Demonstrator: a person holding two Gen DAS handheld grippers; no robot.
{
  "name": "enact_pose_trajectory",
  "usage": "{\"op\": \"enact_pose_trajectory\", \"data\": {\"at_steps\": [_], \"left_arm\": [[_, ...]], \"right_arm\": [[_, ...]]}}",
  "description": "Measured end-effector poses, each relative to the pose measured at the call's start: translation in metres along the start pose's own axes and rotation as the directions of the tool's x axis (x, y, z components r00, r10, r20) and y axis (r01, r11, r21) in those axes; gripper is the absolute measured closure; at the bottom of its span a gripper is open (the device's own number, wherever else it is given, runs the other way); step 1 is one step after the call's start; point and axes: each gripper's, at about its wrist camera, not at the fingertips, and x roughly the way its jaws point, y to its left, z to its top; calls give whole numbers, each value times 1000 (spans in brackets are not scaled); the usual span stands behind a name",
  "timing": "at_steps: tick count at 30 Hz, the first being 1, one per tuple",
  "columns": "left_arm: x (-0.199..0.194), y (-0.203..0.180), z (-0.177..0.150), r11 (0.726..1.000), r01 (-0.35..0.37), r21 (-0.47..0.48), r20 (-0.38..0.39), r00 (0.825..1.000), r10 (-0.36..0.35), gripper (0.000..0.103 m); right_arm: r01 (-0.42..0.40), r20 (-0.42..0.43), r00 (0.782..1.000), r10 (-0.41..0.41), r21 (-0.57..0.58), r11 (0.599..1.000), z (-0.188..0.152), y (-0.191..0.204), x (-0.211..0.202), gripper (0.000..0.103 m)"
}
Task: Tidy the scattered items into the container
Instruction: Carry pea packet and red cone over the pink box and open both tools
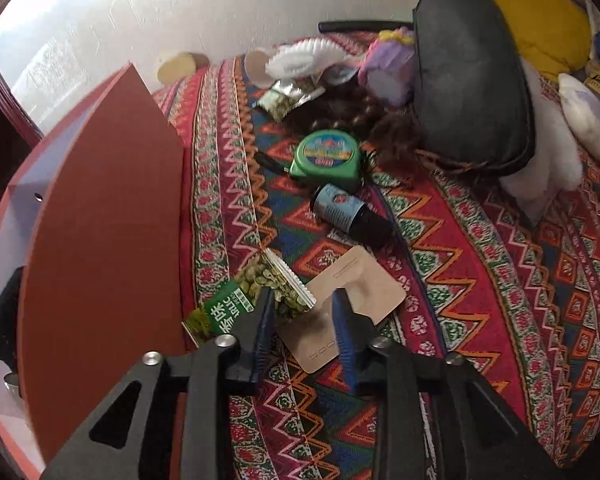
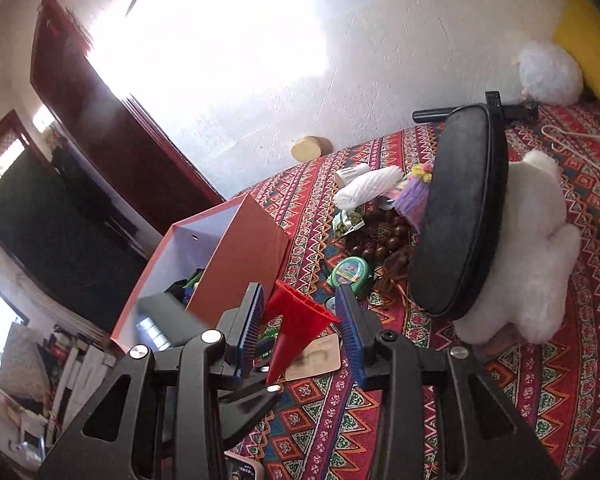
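An orange-red box (image 1: 100,240) with a white inside stands at the left on the patterned cloth; it also shows in the right wrist view (image 2: 240,256). My left gripper (image 1: 302,312) is open, low over a green pea snack packet (image 1: 260,292) and a tan card (image 1: 352,300). Beyond lie a dark bottle with a blue label (image 1: 348,216), a green tape measure (image 1: 328,156) and a second pea packet (image 1: 288,100). My right gripper (image 2: 300,312) is shut on a red cone-shaped funnel (image 2: 296,324), held above the cloth beside the box.
A black padded armrest (image 1: 472,80) leans on a white plush toy (image 2: 532,252). Brown beads (image 2: 384,236), a white foam sleeve (image 2: 368,188), a paper cup (image 2: 350,174) and a purple doll (image 1: 388,64) lie behind. A yellow cushion (image 1: 540,16) is far right.
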Motion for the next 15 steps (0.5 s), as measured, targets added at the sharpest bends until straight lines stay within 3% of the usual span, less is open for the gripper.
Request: {"op": "enact_pose_trajectory", "data": {"at_steps": [1,2,3,4,7,8,9,10,12,15], "left_arm": [[7,3,0,1000,18,-15,-21,1000,-18,51],[14,7,0,999,26,-31,-28,999,-27,37],[18,8,1,999,-1,-35,-25,1000,0,24],[22,12,2,999,-26,-39,-23,999,25,22],[34,18,3,998,15,-58,7,1000,-14,22],[34,21,3,996,25,-91,6,1000,-24,28],[32,26,3,991,24,-134,3,1000,-23,51],[29,35,3,983,10,-182,2,1000,-10,63],[18,50,0,961,77,-267,23,997,-74,73],[1,49,-6,956,62,-286,69,997,-44,81]], "right_arm": [[-10,-1,1000,10,2,1000,0,-2,-1,67],[-21,-3,1000,21,-1,1000,-1,-4,-1,67],[-25,-11,1000,25,-3,1000,-2,-5,-1,67],[-28,-19,999,28,0,1000,-3,-7,0,67],[-57,-29,998,58,5,998,-5,-12,3,67],[-57,-30,998,57,7,998,-4,-14,3,67],[-61,-27,998,61,10,998,-4,-15,2,67],[-68,-23,997,68,12,998,-3,-16,1,67],[-72,-17,997,72,8,997,-2,-17,0,67],[-74,-10,997,74,7,997,1,-18,0,67]]}}
